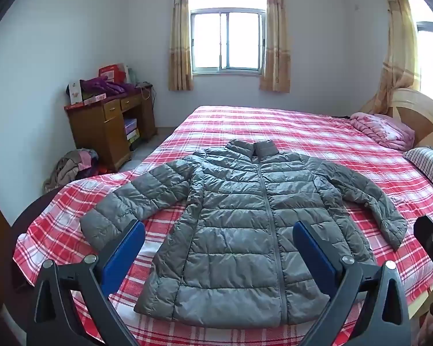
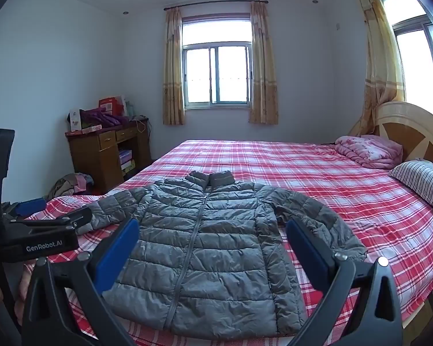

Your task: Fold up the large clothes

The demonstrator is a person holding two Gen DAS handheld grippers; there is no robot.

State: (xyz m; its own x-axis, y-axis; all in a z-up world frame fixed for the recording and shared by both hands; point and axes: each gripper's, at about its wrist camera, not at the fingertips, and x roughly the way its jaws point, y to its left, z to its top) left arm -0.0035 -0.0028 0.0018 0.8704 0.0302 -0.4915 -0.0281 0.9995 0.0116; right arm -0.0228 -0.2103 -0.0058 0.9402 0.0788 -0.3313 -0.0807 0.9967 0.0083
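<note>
While both grippers hang over the near edge of the bed (image 1: 317, 132), a grey puffer jacket (image 1: 239, 216) lies flat on the red plaid sheet, zipped, collar toward the window (image 1: 226, 40), sleeves spread out to either side. Left gripper (image 1: 218, 252) has its blue pads spread wide, gripping nothing. Right gripper (image 2: 212, 248) is the same, jaws gaping, empty. A pink quilt (image 2: 366, 151) sits folded by the headboard, well apart from the jacket.

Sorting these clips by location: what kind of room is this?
A home bedroom: a bed with a plaid sheet, a striped pillow, and a wooden desk by a curtained window.
</note>
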